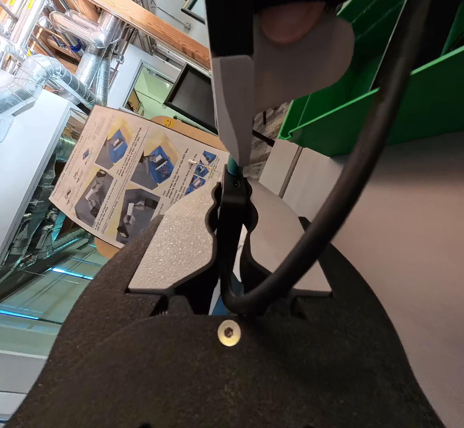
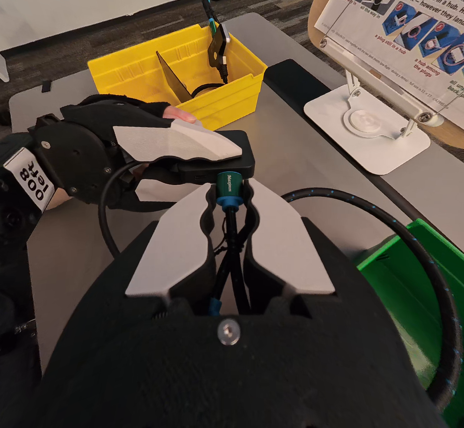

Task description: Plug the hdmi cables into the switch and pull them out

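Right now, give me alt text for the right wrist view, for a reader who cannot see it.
The right gripper clamps a green HDMI plug meeting the edge of a black switch, which the left gripper holds above a grey table. Behind sits a yellow bin holding another cable; a green bin is at right.

The left gripper [image 1: 232, 200] has its fingers [image 1: 175, 235] clamped on the black switch [image 1: 232, 205], held edge-on. A black cable [image 1: 351, 190] loops away rightward. The right gripper's grey finger [image 1: 233, 114] meets a teal plug [image 1: 232, 165] at the switch's far end. Green bins [image 1: 401, 104] sit beyond.
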